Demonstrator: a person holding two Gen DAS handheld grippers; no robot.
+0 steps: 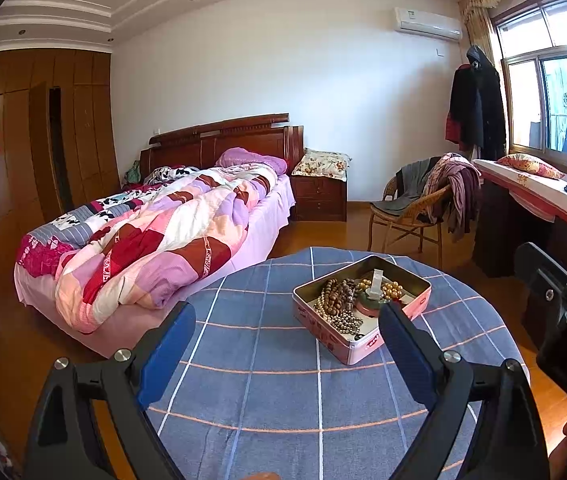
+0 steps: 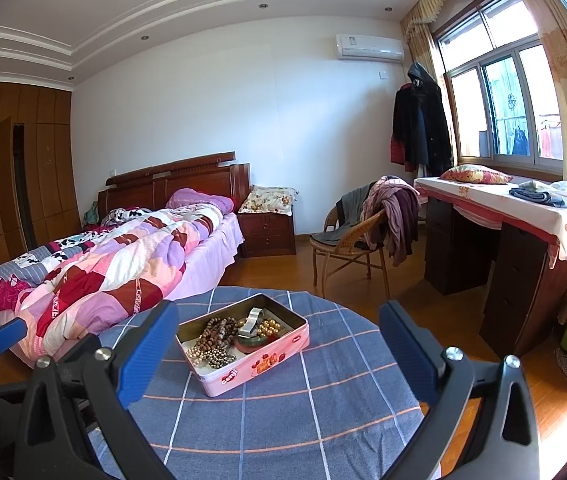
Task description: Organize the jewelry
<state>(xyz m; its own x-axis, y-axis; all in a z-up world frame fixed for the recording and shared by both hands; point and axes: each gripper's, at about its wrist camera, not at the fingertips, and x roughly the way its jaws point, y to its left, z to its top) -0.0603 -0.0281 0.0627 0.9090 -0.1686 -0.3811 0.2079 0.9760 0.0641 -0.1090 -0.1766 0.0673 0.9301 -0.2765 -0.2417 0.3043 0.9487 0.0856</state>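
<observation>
A pink tin box (image 1: pixel 357 346) (image 2: pixel 261 364) sits open on a round table with a blue checked cloth (image 1: pixel 267 392) (image 2: pixel 303 412). It holds bead necklaces (image 1: pixel 337 300) (image 2: pixel 215 338), gold pearls (image 1: pixel 389 289) (image 2: pixel 269 325), a silver bangle (image 2: pixel 252 322) and a green bangle (image 2: pixel 253 341). My left gripper (image 1: pixel 285 330) is open and empty, held above the table just short of the box. My right gripper (image 2: pixel 279 332) is open and empty, also short of the box; it shows at the right edge of the left wrist view (image 1: pixel 563 304).
A bed with a patchwork quilt (image 1: pixel 151 228) (image 2: pixel 103 256) stands to the left. A wicker chair with clothes (image 1: pixel 423 204) (image 2: pixel 359 224) and a covered desk (image 2: pixel 523 216) stand by the window at right. Wooden floor surrounds the table.
</observation>
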